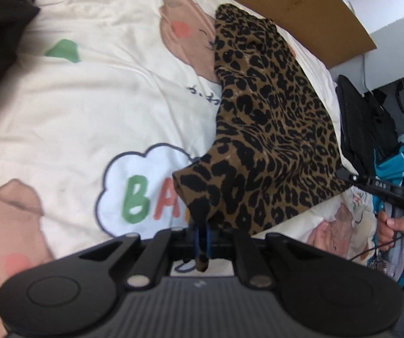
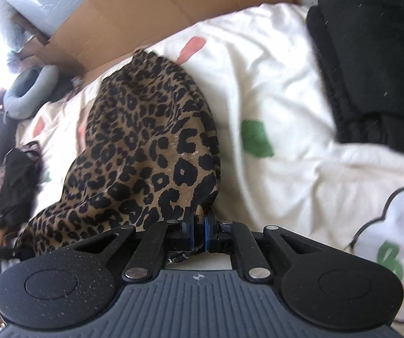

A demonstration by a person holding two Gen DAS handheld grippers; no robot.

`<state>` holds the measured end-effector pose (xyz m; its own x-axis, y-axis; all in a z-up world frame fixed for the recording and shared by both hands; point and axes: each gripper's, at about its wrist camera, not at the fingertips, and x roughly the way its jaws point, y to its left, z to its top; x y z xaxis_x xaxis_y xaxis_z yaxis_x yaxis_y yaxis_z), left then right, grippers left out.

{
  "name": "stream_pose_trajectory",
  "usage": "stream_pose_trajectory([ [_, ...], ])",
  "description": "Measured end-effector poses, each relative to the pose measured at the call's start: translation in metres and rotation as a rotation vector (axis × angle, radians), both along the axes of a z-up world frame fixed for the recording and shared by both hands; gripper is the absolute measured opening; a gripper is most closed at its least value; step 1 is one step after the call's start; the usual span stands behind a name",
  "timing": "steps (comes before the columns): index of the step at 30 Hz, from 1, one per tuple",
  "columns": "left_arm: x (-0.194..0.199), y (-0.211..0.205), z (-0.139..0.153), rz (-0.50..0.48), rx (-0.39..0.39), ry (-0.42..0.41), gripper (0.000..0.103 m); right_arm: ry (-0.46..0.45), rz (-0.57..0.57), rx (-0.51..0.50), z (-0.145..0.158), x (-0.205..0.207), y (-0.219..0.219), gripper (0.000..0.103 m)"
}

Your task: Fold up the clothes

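The fingers [image 1: 202,236] of the left gripper [image 1: 202,242] are pressed together on a corner of the leopard-print garment [image 1: 269,118], a twist of the cloth showing between their blue pads and hanging out below them. In the right wrist view the fingers [image 2: 208,226] of the right gripper [image 2: 199,229] are likewise clamped tight on another edge of the same leopard-print garment [image 2: 145,152], the fabric bunching up just in front of them. From the two pinched points the garment is lifted and stretches away in a long draped band, its far end resting on the cream duvet [image 1: 94,107] that covers the bed. The duvet is printed with pink bear faces, green patches and a white cloud with coloured letters [image 1: 142,194], which lies just beside the left gripper's held corner. At the right edge of the left wrist view a hand [image 1: 399,231] grips the handle of the right gripper, with a teal garment [image 1: 393,166] behind it. Farther off, a stack of folded black clothes [image 2: 371,62] sits on the duvet, well apart from the leopard-print garment. A smaller dark bundle [image 2: 18,180] lies on the other side of it. Beyond the bed's far edge a flattened cardboard box [image 2: 156,8] leans, and a grey ring-shaped cushion [image 2: 30,93] lies near it.
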<state>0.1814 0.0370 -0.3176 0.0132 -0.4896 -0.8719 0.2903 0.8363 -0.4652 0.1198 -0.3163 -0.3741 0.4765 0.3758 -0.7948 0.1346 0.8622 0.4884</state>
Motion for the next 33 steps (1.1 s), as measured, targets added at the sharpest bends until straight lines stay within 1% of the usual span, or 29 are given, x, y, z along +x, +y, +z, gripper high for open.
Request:
stream_pose_trajectory([
  [5,-0.001,0.022,0.005,0.013,0.028,0.006,0.005,0.021,0.069,0.033,-0.001,-0.004,0.014,0.004],
  [10,0.004,0.037,0.004,0.03,0.06,-0.013,0.005,0.05,0.126,0.067,-0.007,-0.007,0.025,0.004],
  [14,0.007,0.045,-0.015,0.067,0.078,-0.005,0.005,0.084,0.154,0.059,-0.02,-0.007,0.033,0.004],
  [18,0.005,0.046,-0.033,0.091,0.079,0.007,0.005,0.103,0.154,0.044,-0.027,-0.006,0.029,0.005],
  [20,0.004,0.047,-0.041,0.107,0.073,0.011,0.005,0.112,0.16,0.033,-0.028,-0.01,0.027,0.009],
  [23,0.004,0.048,-0.045,0.125,0.06,0.019,0.005,0.116,0.145,0.033,-0.028,-0.015,0.022,0.023],
  [24,0.005,0.048,-0.045,0.122,0.06,0.017,0.005,0.11,0.14,0.03,-0.028,-0.016,0.022,0.03],
  [30,0.006,0.049,-0.045,0.106,0.062,0.01,0.005,0.083,0.153,0.076,-0.036,-0.008,0.022,0.032],
  [31,0.006,0.049,-0.045,0.106,0.062,0.009,0.005,0.078,0.154,0.093,-0.039,-0.005,0.022,0.033],
  [33,0.006,0.049,-0.047,0.106,0.063,0.009,0.005,0.068,0.16,0.132,-0.044,-0.001,0.021,0.04],
])
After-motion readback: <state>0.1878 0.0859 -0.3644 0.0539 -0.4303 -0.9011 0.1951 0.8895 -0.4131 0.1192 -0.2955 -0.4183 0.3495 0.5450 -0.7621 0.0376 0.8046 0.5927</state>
